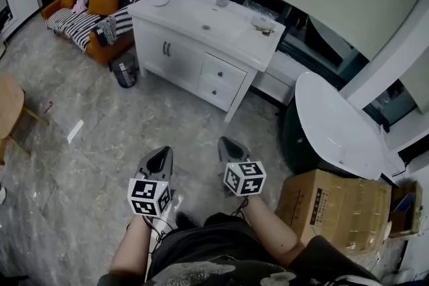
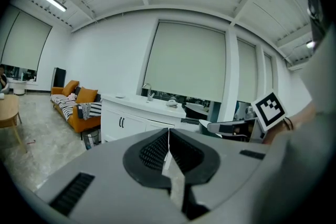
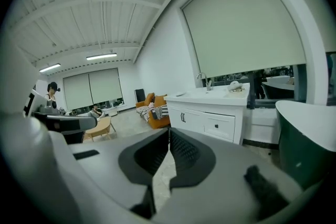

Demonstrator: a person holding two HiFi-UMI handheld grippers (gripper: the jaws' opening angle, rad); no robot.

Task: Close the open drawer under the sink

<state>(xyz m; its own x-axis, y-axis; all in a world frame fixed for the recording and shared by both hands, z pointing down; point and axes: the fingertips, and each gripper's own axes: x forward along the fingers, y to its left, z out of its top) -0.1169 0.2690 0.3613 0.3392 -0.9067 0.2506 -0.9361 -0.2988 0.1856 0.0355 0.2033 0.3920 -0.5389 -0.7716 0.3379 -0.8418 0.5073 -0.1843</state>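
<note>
The white sink cabinet (image 1: 201, 37) stands across the tiled floor, well ahead of both grippers. Its two drawers (image 1: 221, 80) sit at the right end under the counter, and both fronts look flush with the cabinet. In the right gripper view the drawers (image 3: 220, 126) show small dark knobs. My left gripper (image 1: 161, 152) and right gripper (image 1: 226, 142) hover side by side close to my body, pointing toward the cabinet. Both are shut with nothing between the jaws, as the left gripper (image 2: 168, 131) and right gripper (image 3: 169, 131) show in their own views.
An orange sofa (image 1: 87, 10) stands left of the cabinet, with a small bin (image 1: 125, 72) beside it. A dark bathtub with a white rim (image 1: 335, 124) and a cardboard box (image 1: 335, 207) are at my right. A wooden table (image 1: 10, 107) is at the far left.
</note>
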